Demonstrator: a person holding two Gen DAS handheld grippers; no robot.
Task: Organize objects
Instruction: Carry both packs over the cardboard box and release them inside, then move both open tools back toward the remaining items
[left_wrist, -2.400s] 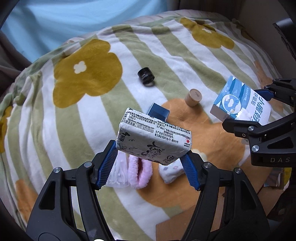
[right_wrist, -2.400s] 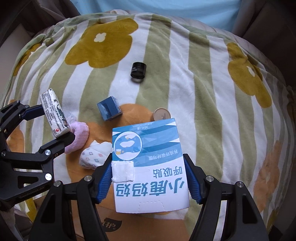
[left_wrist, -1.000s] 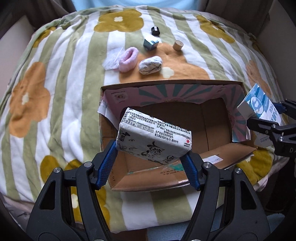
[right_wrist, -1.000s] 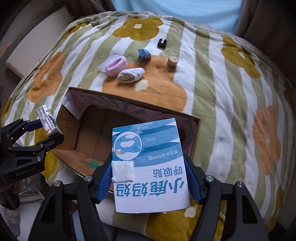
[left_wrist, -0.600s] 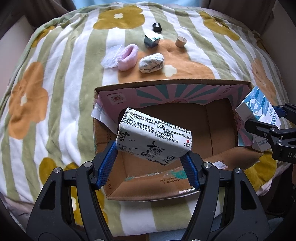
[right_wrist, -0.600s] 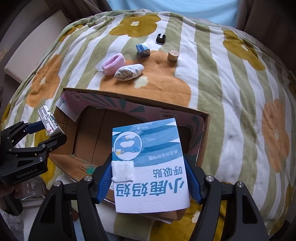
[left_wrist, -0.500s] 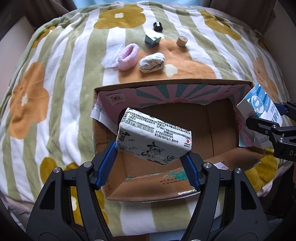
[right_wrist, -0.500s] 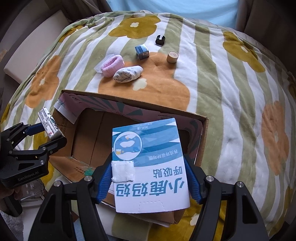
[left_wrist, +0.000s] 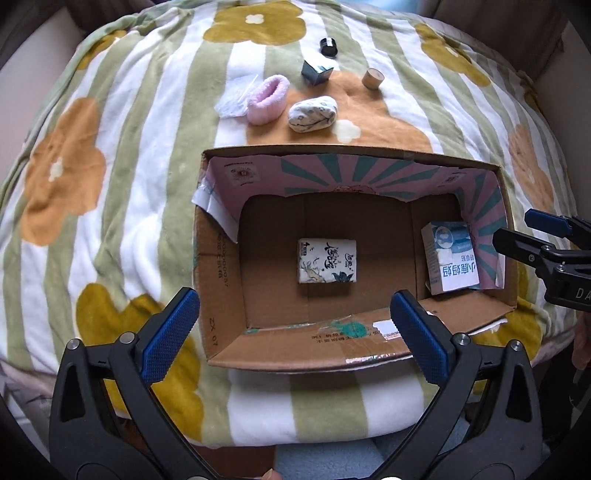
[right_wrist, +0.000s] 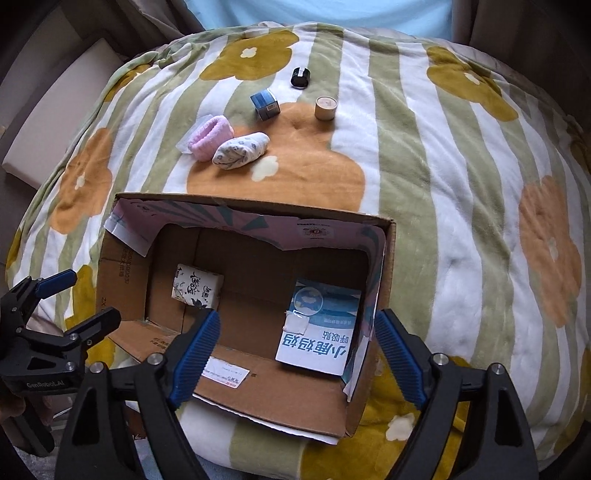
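Observation:
An open cardboard box (left_wrist: 221, 266) (right_wrist: 122, 266) sits on the flowered blanket. A white tissue pack (left_wrist: 327, 260) (right_wrist: 197, 286) lies flat on the box floor. A blue-and-white carton (left_wrist: 452, 256) (right_wrist: 319, 328) leans against the box's right wall. My left gripper (left_wrist: 293, 332) is open and empty above the box's near edge; it also shows in the right wrist view (right_wrist: 74, 299). My right gripper (right_wrist: 297, 352) is open and empty over the box's near right; it also shows in the left wrist view (left_wrist: 524, 229).
Beyond the box on the blanket lie a pink sock (left_wrist: 266, 98) (right_wrist: 208, 136), a patterned sock roll (left_wrist: 312, 112) (right_wrist: 240, 149), a small blue box (left_wrist: 316, 72) (right_wrist: 265, 102), a tan cylinder (left_wrist: 372, 78) (right_wrist: 325, 107) and a black cap (left_wrist: 328, 46) (right_wrist: 300, 76).
Both grippers opened and let go. The tissue pack and the blue-and-white carton dropped from the fingers into the cardboard box.

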